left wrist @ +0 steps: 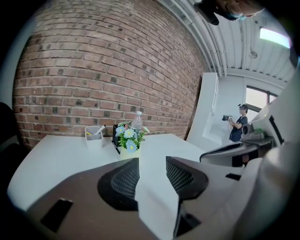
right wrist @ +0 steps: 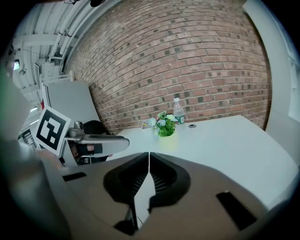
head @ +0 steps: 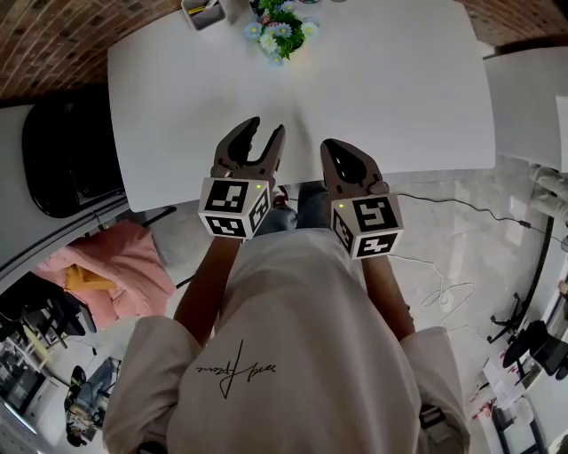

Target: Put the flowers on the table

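The flowers (head: 280, 27), a small bunch of blue and white blooms in a pale pot, stood at the far edge of the white table (head: 399, 97), close to the brick wall (left wrist: 103, 70). The head view cut off what was around them. The left gripper view showed a clear bottle (left wrist: 138, 120) just behind them, a white holder (left wrist: 94, 136) with pens to their left, and a dark item between holder and pot that was too small to identify. It also showed a person (left wrist: 239, 124) with a camera far off on the right. Only the head view showed the black chair (head: 62, 160) at the table's left side and a cable (head: 444, 204) on the floor to the right. A wide stretch of bare tabletop lay between the flowers and the near edge. Both grippers hung over that edge, well apart from the pot. The left gripper (head: 266, 129) had its jaws apart with nothing between them. The right gripper (head: 328, 144) had its jaws together, empty.
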Demonstrator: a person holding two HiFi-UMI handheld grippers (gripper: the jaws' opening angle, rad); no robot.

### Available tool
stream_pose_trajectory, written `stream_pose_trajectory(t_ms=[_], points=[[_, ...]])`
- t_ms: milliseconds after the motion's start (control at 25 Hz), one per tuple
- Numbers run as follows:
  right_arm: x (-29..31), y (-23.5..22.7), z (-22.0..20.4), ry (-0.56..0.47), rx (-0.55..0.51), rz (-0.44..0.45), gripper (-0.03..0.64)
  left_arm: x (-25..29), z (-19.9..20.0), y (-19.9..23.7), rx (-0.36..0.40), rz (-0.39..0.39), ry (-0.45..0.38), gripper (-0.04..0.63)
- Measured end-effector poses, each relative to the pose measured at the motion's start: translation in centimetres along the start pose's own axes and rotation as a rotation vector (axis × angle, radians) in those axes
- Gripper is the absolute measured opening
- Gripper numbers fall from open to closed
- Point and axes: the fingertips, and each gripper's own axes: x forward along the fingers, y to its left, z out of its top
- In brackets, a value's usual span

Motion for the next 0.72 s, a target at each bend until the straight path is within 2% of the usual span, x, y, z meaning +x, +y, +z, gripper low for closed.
stream_pose_trajectory(t_ms=[440,600,720], points=[[-3.0,2.7,-0.7,-0.029,-0.017,-0.016,0.026,-4.6,0.3,-2.7,0.041,-0.048,-0.028,0.142],[-3.9,4.0,-0.2,-0.057,-0.029,-0.012,0.026,-7.1,1.1,-3.2,0.105,-0.038,-0.065,0.083],[-4.6,5.3,0.2,-0.076,-0.037,-0.005,0.026,-8.7,1.2,-3.2,0.071,-0.053,-0.088,0.066]])
